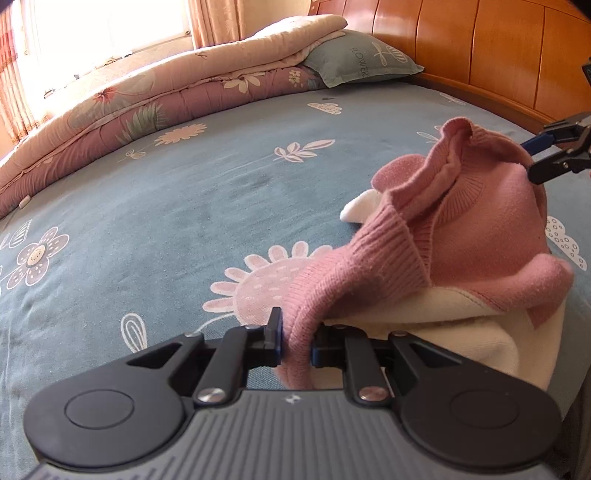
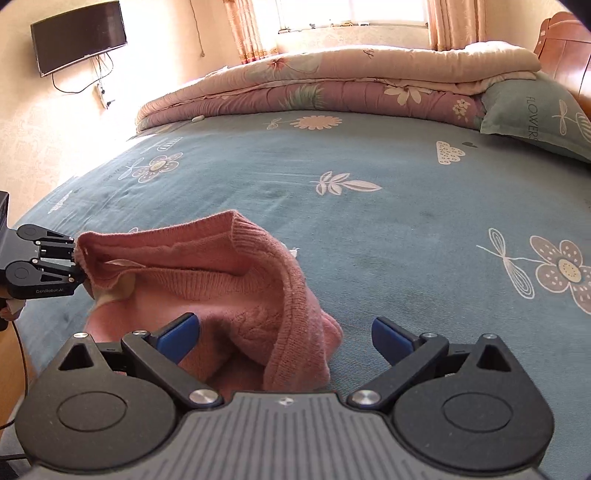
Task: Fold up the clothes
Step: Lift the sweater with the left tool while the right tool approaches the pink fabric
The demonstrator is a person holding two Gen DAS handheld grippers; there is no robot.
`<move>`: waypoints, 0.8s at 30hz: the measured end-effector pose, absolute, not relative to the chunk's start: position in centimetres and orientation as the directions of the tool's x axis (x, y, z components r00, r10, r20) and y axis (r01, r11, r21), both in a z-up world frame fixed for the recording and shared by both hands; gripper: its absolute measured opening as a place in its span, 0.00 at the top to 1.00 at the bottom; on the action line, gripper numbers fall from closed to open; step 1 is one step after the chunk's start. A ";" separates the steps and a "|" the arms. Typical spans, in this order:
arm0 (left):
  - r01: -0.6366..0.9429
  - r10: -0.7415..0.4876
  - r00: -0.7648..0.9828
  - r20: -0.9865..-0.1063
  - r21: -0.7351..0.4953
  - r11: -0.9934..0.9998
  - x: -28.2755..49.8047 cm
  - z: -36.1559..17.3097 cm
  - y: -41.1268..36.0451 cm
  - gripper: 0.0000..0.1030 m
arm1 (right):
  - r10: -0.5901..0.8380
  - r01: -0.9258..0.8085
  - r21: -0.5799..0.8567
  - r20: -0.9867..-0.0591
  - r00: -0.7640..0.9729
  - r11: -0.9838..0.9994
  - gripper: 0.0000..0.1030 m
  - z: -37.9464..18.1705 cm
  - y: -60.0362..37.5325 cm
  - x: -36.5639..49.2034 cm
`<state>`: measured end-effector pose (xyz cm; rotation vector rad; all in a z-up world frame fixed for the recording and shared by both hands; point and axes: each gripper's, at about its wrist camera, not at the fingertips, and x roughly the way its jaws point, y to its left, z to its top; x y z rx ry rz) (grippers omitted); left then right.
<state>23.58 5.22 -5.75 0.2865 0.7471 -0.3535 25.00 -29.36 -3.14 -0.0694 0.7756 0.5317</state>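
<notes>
A pink knitted sweater with ribbed cuffs and hem [image 1: 476,229] lies crumpled in a loose heap on the blue-grey bed sheet printed with flowers and leaves [image 1: 177,206], near the edge of the bed closest to the person. Under it a cream-white fabric [image 1: 476,343] shows, and whether that is a lining of the sweater or a separate garment is hard to tell from these views. The left tool [image 1: 295,343] has its black fingers pinched nearly together on a ribbed pink edge of the sweater, which bunches up between the pads. The right tool [image 2: 284,332] stands wide open with its blue pads well apart; the sweater lies between and just ahead of the left pad, but neither pad presses on it. In the left wrist view the right tool sits at the far side of the heap, by the collar. Beyond the sweater, a folded pink and beige floral quilt [image 2: 332,85] runs along the far side of the bed, with a grey-green pillow printed "FLOWERS" [image 1: 362,59] against the orange wooden headboard [image 1: 480,48]. A black flat television [image 2: 77,37] hangs on the wall beside the curtained window [image 2: 351,14].
</notes>
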 end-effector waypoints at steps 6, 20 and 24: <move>0.405 -0.219 0.668 -0.711 0.101 0.909 23.7 -6.4 5.5 0.85 | 0.334 -0.469 0.018 -0.726 0.601 0.883 0.02 -4.2 -29.0 24.1; 0.408 -0.210 0.663 -0.718 0.112 0.906 23.4 -7.3 5.7 0.83 | 0.450 -0.387 0.265 -0.711 0.541 0.883 0.00 -11.2 -27.9 29.7; 0.408 -0.198 0.670 -0.716 0.131 0.903 23.4 -7.4 5.4 0.82 | 0.291 -0.407 0.000 -0.699 0.654 0.914 0.00 -9.6 -24.8 27.2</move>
